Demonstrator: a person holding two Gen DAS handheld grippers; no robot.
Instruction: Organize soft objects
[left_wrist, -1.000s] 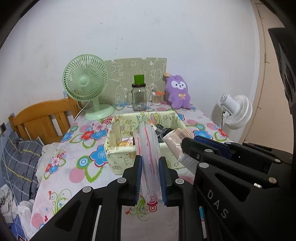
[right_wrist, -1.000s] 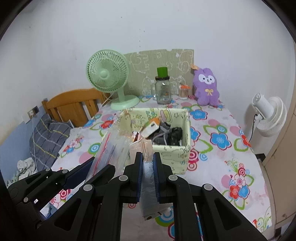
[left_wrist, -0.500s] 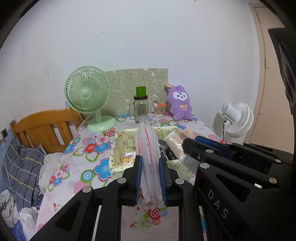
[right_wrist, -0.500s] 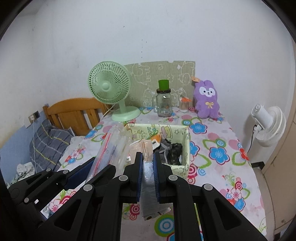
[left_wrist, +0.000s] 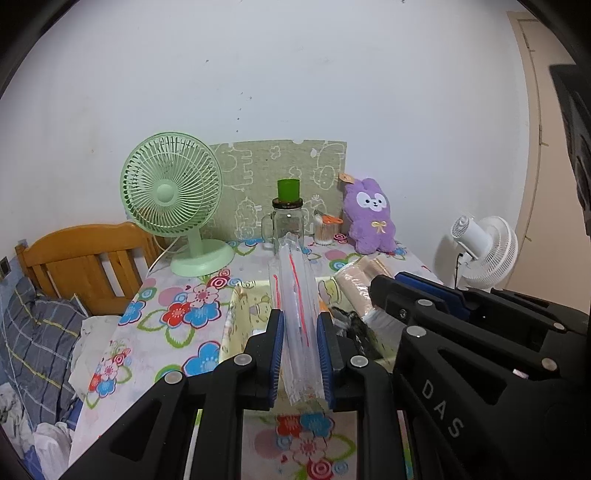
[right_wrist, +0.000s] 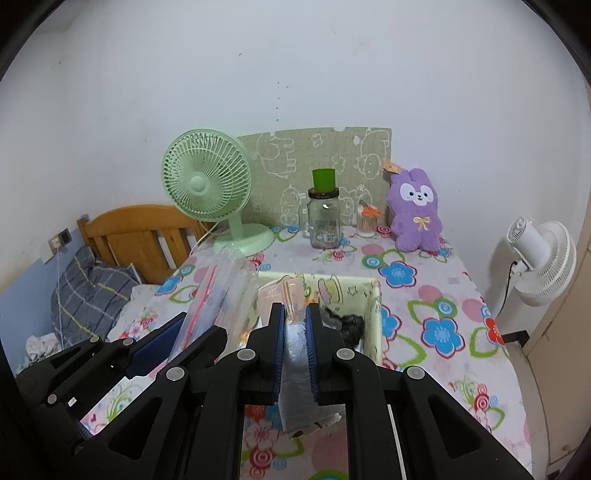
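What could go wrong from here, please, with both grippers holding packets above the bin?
1. The left gripper pinches the clear bag only near its lower end; the long floppy top could sag or slip.
2. The right gripper holds the beige packet close beside the bag, so the two could snag or the grippers collide.
3. The bin looks already crowded, so packets may catch on its rim or on what is inside.

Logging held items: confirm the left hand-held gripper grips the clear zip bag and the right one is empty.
Not empty. The right hand-held gripper is shut on a beige wrapped packet, as the right wrist view shows. The left hand-held gripper does grip the clear zip bag.
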